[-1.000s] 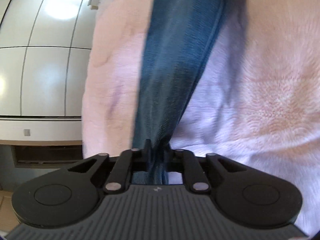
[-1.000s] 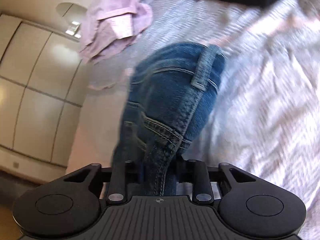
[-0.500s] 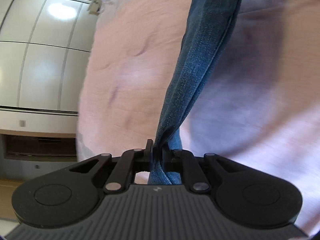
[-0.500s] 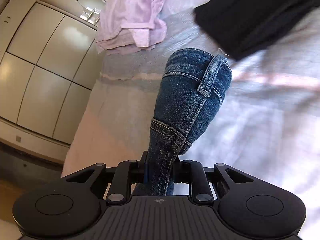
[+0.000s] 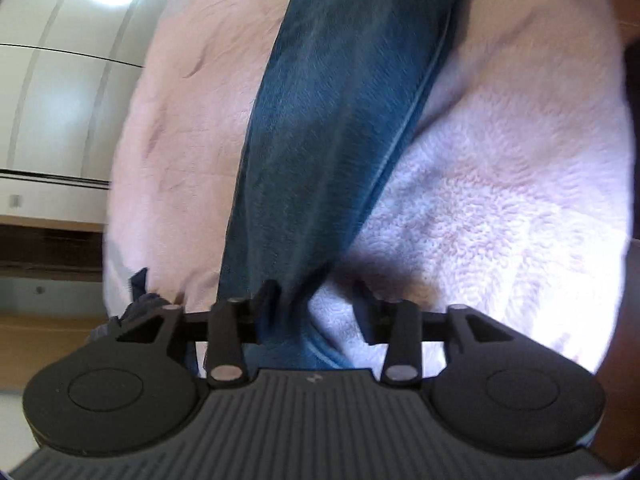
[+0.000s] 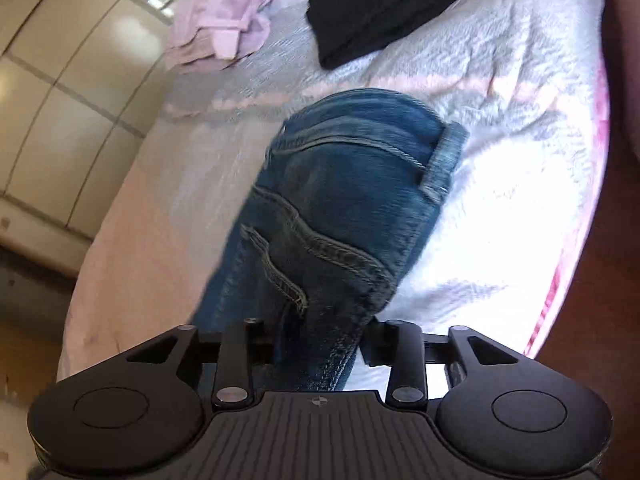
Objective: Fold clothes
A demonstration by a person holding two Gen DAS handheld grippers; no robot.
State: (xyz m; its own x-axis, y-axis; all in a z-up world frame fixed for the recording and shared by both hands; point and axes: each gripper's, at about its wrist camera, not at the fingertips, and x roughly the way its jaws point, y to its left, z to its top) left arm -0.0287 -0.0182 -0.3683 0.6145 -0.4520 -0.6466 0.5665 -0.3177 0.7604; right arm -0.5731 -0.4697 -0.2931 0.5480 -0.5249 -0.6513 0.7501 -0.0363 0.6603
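Pink blanket (image 5: 500,200) bears jeans (image 6: 340,208); both grippers (image 5: 316,300) (image 6: 320,336) agape.

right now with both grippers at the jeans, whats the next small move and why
Probably back both grippers straight off. The left gripper and right gripper both have fingers spread wide, with the jeans lying loose between them on the blanket, so nothing is clamped. Clearing away should avoid dragging the denim before taking a fresh grip for the fold.

No words, brands or numbers can be read in either view. The only sign is a small crosshair mark moulded into each hand-held gripper's ribbed body (left (image 5: 315,294), right (image 6: 322,338)), blurred on the left one.
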